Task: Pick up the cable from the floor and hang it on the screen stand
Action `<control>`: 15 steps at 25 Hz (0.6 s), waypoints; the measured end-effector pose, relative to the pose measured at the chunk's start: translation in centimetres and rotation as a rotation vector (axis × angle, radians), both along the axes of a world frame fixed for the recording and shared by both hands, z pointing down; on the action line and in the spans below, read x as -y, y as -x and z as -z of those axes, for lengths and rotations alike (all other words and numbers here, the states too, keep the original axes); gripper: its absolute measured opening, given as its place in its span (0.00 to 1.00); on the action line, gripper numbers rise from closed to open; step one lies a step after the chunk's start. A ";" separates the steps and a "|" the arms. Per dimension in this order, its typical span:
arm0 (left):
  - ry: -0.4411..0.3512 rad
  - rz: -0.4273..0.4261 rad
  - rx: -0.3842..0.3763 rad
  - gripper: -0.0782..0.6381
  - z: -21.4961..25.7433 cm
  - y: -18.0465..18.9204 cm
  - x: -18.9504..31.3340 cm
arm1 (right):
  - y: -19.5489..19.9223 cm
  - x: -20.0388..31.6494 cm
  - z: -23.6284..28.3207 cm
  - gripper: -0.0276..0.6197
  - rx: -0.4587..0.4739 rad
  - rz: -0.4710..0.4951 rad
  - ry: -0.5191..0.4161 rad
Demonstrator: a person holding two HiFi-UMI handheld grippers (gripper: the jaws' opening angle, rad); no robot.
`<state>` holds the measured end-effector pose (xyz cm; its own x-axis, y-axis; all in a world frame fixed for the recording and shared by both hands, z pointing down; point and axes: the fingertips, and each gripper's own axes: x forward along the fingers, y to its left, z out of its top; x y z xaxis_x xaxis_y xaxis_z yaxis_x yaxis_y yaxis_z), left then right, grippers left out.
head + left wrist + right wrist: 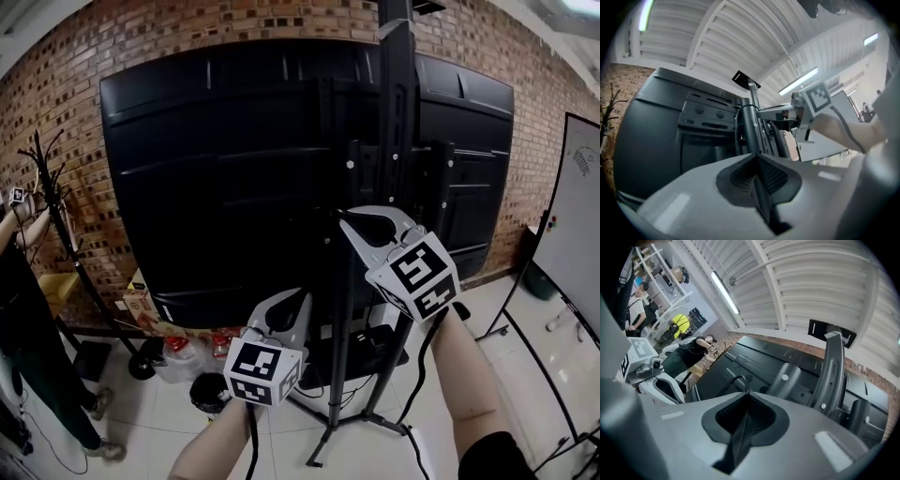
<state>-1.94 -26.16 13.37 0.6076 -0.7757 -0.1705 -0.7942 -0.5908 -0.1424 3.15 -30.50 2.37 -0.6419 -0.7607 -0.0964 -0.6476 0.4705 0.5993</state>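
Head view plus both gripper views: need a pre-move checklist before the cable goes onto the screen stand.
1. Hold of the right gripper on the cable: ok. Its jaws are shut and a thin black loop leaves their tips.
2. Hold of the left gripper: jaws shut, ok. Cable in them: cannot tell.
3. Both grippers up near the screen stand: ok.
4. Free spot on the stand to hang on: cannot tell, black against the black screen.
5. Rest of the cable hanging free, no snag: cannot tell.
6. The person at far left stands apart from the stand: ok.
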 end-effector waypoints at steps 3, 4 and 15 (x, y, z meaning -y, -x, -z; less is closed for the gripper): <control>-0.022 -0.028 -0.011 0.12 1.7 -0.7 1.2 | -0.6 1.2 2.9 0.07 0.016 -0.019 -0.020; -0.031 -0.042 -0.013 0.12 2.4 -0.9 1.5 | -0.9 1.4 3.9 0.07 0.021 -0.027 -0.032; -0.065 -0.088 -0.034 0.12 7.3 -1.1 3.8 | -3.4 4.3 12.1 0.07 0.046 -0.034 -0.009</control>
